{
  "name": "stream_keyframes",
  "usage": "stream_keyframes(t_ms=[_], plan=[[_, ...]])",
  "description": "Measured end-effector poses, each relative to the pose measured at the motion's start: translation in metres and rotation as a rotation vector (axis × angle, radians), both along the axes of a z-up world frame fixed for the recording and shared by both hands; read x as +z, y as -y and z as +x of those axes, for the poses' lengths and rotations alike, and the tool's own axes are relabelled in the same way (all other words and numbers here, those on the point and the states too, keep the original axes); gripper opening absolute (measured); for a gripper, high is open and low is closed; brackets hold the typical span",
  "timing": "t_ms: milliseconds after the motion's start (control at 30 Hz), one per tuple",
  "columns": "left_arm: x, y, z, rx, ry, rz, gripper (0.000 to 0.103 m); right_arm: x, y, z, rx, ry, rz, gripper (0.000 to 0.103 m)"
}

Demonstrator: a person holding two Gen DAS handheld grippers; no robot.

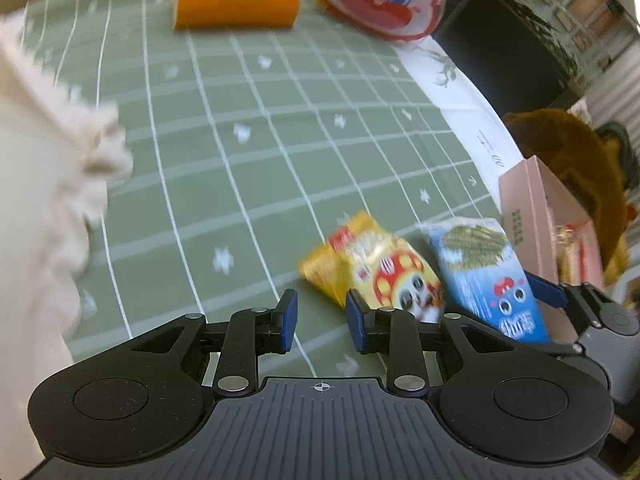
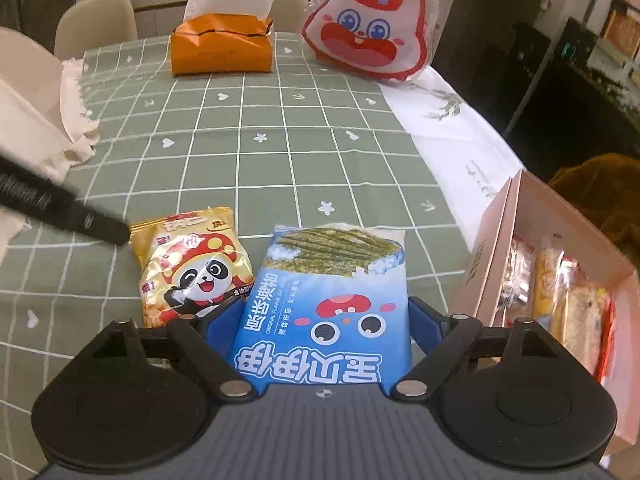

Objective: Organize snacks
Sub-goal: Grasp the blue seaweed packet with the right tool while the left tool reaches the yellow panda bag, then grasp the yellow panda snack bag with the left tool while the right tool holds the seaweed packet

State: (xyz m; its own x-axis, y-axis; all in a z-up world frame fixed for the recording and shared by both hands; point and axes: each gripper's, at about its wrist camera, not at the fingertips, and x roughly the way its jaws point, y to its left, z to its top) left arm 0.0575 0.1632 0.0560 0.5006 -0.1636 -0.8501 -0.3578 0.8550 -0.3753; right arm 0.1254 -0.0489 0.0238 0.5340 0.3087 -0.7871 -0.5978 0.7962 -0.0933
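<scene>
A blue seaweed snack bag (image 2: 324, 312) lies flat on the green checked tablecloth (image 2: 240, 140). It sits between the fingers of my right gripper (image 2: 322, 316), whose jaws stand wide beside its edges without squeezing it. To its left lies a yellow panda snack bag (image 2: 192, 264), also seen in the left wrist view (image 1: 372, 268). My left gripper (image 1: 322, 306) hovers just left of and before that yellow bag, open, with only cloth in the gap. A dark blurred part of the left gripper (image 2: 60, 208) reaches in toward the yellow bag.
An open pink box (image 2: 496, 248) with several snacks inside stands at the table's right edge. An orange tissue pack (image 2: 220, 52) and a rabbit-faced bag (image 2: 368, 28) sit at the far side. White fringed cloth (image 2: 40, 120) lies at the left. Chairs stand beyond.
</scene>
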Motion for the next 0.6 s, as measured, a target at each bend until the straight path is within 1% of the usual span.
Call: stream_keyframes(t_ms=[100, 200, 267, 333, 400, 500, 600], plan=[[-0.007, 0.000, -0.006, 0.027, 0.001, -0.035, 0.031, 0.010, 0.010, 0.003, -0.010, -0.003, 0.065, 0.086], [-0.010, -0.003, -0.010, 0.066, 0.033, -0.061, 0.031, 0.020, 0.012, 0.009, -0.032, 0.018, 0.099, 0.086], [-0.012, -0.004, -0.011, 0.092, 0.054, -0.078, 0.031, 0.023, 0.007, 0.016, -0.053, 0.034, 0.084, 0.086], [-0.014, -0.006, -0.012, 0.119, 0.066, -0.093, 0.031, 0.020, -0.003, 0.022, -0.064, 0.067, 0.041, 0.086], [-0.016, -0.009, -0.012, 0.136, 0.079, -0.112, 0.031, 0.012, -0.015, 0.026, -0.047, 0.089, 0.001, 0.078], [-0.017, -0.013, -0.010, 0.145, 0.087, -0.114, 0.031, -0.004, -0.026, 0.025, -0.018, 0.052, -0.028, 0.071], [-0.020, -0.018, -0.006, 0.143, 0.083, -0.108, 0.031, -0.011, -0.024, 0.013, 0.009, -0.013, 0.016, 0.071]])
